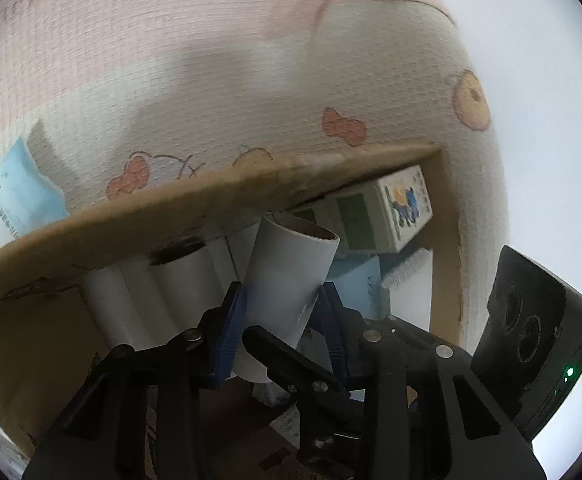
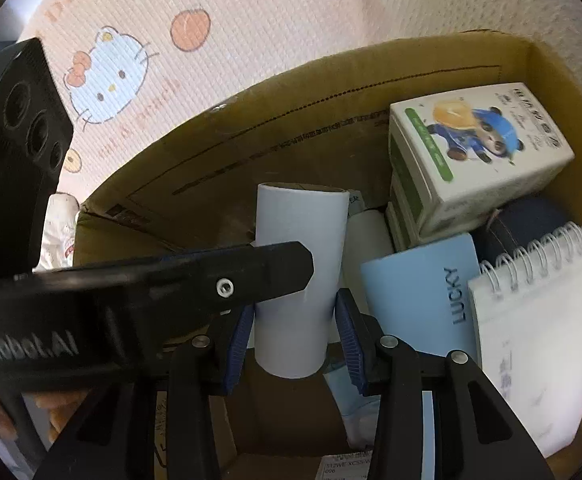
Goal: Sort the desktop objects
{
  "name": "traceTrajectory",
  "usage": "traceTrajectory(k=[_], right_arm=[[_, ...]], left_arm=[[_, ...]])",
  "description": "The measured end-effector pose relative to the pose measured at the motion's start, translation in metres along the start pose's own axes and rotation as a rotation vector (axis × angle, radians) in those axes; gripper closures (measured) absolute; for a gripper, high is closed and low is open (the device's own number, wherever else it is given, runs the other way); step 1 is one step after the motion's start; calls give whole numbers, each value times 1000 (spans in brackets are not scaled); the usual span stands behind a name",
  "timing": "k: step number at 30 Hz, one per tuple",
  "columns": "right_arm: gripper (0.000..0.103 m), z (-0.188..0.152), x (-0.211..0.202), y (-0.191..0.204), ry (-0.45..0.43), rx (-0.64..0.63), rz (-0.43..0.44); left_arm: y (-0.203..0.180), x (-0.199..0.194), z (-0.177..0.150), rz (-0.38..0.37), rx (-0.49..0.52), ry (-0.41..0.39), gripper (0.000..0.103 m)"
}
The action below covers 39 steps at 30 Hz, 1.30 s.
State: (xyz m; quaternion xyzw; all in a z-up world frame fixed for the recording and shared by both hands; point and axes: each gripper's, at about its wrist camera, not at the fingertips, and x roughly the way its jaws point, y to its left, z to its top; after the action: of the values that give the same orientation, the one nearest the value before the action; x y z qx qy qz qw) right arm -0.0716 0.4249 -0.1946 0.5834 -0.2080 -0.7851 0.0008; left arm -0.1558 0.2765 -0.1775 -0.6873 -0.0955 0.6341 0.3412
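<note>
A white paper roll point(image 2: 301, 240) with a brown cardboard core stands tilted inside an open cardboard box point(image 2: 331, 92). My right gripper point(image 2: 295, 304) is shut on the roll's lower half, blue pads pressing both sides. My left gripper point(image 1: 281, 294) straddles the same white roll point(image 1: 287, 276) from another side, pads against it. In the right wrist view one black finger point(image 2: 231, 272) of the left gripper crosses in front of the roll. In the left wrist view a right finger point(image 1: 275, 354) crosses the roll's lower end.
The box also holds more white rolls point(image 1: 183, 280), a panda-print carton point(image 2: 475, 144), a light blue "LUCKY" item point(image 2: 423, 292), a spiral notebook point(image 2: 539, 320) and a dark blue round thing point(image 2: 523, 224). A light blue packet point(image 1: 11, 204) lies outside on the cartoon-print cloth point(image 2: 219, 80).
</note>
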Motion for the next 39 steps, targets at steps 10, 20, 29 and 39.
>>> traceTrajectory(k=[10, 20, 29, 39], right_arm=[[64, 4, 3, 4, 76, -106, -43], [64, -5, 9, 7, 107, -176, -99], [64, -10, 4, -3, 103, -164, -97], [64, -28, -48, -21, 19, -194, -163]], left_arm=[[12, -1, 0, 5, -137, 35, 67], [10, 7, -5, 61, -149, 49, 93], [9, 9, -6, 59, -92, 64, 93], [5, 6, -10, 9, -105, 103, 69]])
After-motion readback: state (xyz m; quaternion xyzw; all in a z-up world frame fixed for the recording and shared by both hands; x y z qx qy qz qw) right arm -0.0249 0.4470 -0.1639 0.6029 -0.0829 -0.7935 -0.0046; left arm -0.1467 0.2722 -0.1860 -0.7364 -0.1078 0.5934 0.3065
